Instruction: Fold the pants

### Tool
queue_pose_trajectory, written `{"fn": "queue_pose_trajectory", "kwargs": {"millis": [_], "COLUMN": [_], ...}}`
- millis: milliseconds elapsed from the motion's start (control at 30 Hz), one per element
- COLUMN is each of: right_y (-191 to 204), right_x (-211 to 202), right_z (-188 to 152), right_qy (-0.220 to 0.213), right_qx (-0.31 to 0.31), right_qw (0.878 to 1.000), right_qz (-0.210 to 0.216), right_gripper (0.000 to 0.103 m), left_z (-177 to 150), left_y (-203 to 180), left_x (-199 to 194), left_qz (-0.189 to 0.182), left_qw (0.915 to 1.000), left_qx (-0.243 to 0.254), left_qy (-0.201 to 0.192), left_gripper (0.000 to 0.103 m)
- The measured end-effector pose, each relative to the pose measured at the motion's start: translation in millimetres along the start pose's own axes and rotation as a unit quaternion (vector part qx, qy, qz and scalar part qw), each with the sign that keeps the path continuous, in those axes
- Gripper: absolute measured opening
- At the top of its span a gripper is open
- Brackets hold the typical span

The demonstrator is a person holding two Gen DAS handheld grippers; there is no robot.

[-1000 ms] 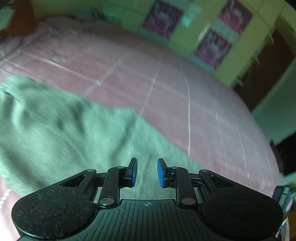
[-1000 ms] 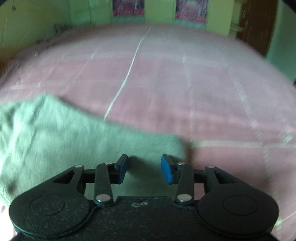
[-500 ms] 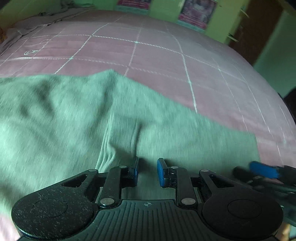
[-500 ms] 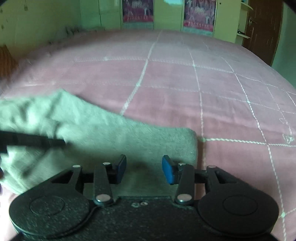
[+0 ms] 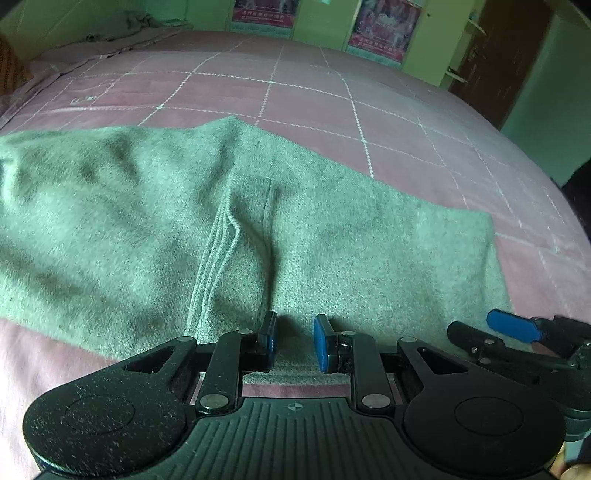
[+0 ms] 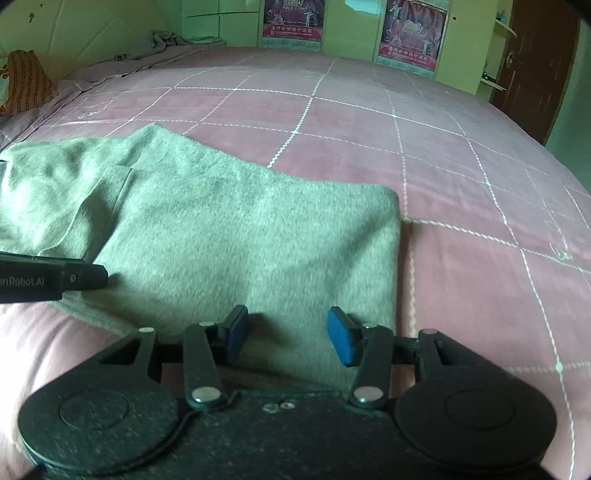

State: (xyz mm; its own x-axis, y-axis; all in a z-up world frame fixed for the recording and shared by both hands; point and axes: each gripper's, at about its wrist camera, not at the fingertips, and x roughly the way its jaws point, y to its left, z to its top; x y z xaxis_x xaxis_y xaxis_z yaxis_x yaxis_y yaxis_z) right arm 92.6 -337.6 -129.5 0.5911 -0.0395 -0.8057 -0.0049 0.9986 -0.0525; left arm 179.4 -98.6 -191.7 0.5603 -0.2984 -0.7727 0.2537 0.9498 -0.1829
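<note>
A: What is differing from the earlier frames?

B: Nearest the lens, the left hand-held gripper point(image 5: 294, 341) is now hovering low over the near hem of the pants point(image 5: 332, 243), its blue pads point(image 5: 320, 341) standing apart with nothing between them, as they were a second ago. The view has steadied: a second ago it was tilted and blurred, and only a corner of cloth was showing. The right hand-held gripper point(image 6: 288, 332) is likewise gaping over the near edge, wider than the left; its position is hardly changing. It is now appearing at the lower right of the left wrist view point(image 5: 513, 332), a little further in than half a second ago.

A: And how are the pants looking?

B: The pants point(image 6: 240, 236), grey-green and fleecy, are lying flat on the bed point(image 6: 443, 155), spreading leftward from a straight right edge. A stitched seam point(image 5: 218, 258) and a raised fold are running away from the left gripper toward the middle of the cloth, and soft wrinkles are showing on the left part. Beyond, the pink quilted bedcover is stretching to the green wall, where two posters point(image 6: 412, 33) are hanging beside a brown door point(image 6: 535, 66).
</note>
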Motion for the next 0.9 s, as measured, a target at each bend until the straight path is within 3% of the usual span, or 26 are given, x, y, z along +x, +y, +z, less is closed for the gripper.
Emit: {"fn": "queue_pose_trajectory", "kwargs": {"millis": [167, 300, 467, 533, 600, 700, 767, 900], "right_y": [2, -4, -9, -10, -5, 8, 12, 15], "right_x": [0, -9, -2, -13, -20, -4, -10, -21], "right_z": [12, 9, 10, 13, 13, 7, 10, 25], "right_qy": [0.017, -0.001, 0.026, 0.004, -0.012, 0.028, 0.014, -0.009], "right_qx": [0.006, 0.021, 0.032, 0.054, 0.064, 0.030, 0.031, 0.078], "right_qw": [1.000, 1.000, 0.999, 0.998, 0.998, 0.999, 0.999, 0.997], "right_qz": [-0.002, -0.020, -0.013, -0.009, -0.006, -0.006, -0.014, 0.027], "right_gripper": [0.048, 0.050, 0.050, 0.054, 0.067, 0.066, 0.064, 0.066], "left_z": [19, 15, 18, 17, 17, 18, 21, 25], "left_y": [1, 9, 7, 9, 9, 14, 25, 57], "left_x": [-4, 9, -4, -10, -17, -34, -43, -53], "left_qz": [0.000, -0.007, -0.009, -0.011, -0.009, 0.006, 0.009, 0.023], "left_qw": [0.9999, 0.9997, 0.9994, 0.9993, 0.9993, 0.9996, 0.9993, 0.9970], "left_qx": [-0.010, -0.010, -0.023, -0.031, -0.034, -0.029, -0.037, -0.074], "left_qy": [0.013, 0.022, 0.023, 0.019, 0.015, 0.002, -0.005, -0.002], "left_gripper": [0.022, 0.022, 0.022, 0.022, 0.022, 0.022, 0.022, 0.022]}}
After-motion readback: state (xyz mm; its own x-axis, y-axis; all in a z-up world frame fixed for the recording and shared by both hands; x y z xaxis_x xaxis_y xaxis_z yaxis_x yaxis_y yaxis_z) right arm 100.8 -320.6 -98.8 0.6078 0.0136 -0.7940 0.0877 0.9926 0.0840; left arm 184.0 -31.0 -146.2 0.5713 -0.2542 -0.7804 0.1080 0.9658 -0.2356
